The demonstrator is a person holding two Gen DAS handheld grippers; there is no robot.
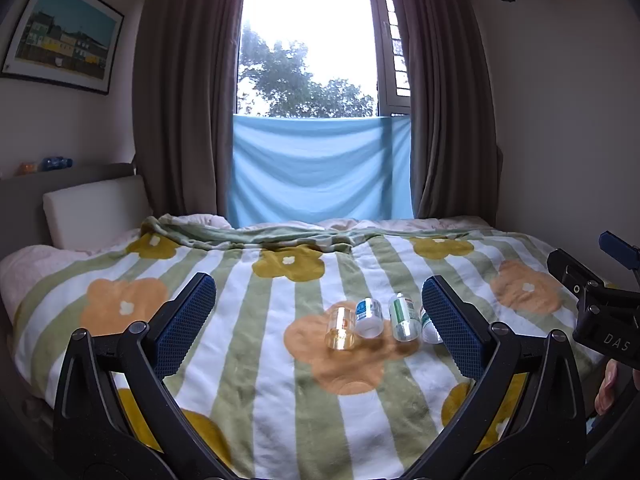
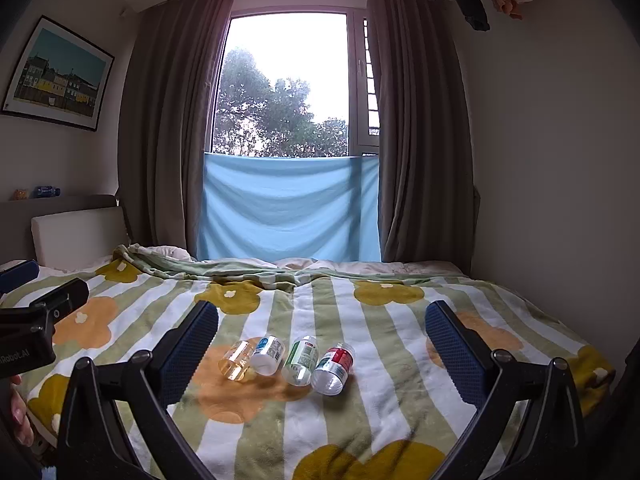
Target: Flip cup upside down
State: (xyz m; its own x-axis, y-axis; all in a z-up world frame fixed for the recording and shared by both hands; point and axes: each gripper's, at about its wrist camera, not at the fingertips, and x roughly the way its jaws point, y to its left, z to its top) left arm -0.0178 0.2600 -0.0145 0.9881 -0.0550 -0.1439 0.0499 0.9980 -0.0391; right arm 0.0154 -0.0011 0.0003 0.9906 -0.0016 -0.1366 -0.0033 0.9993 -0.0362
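Note:
Several small cups lie on their sides in a row on the flowered blanket (image 1: 256, 364). From the left: a clear amber cup (image 1: 341, 328) (image 2: 237, 361), a blue-labelled cup (image 1: 369, 317) (image 2: 267, 354), a green-labelled cup (image 1: 404, 318) (image 2: 300, 360) and a red-labelled cup (image 2: 334, 363), mostly hidden behind my finger in the left wrist view (image 1: 429, 327). My left gripper (image 1: 319, 326) is open and empty, above and short of the cups. My right gripper (image 2: 322, 354) is open and empty, also short of them.
The bed fills the room's width, with a white headboard cushion (image 1: 94, 210) at the left and walls close by. Curtains and a blue cloth (image 1: 320, 170) hang at the window behind. Each gripper shows at the other view's edge (image 1: 600, 304) (image 2: 36, 320).

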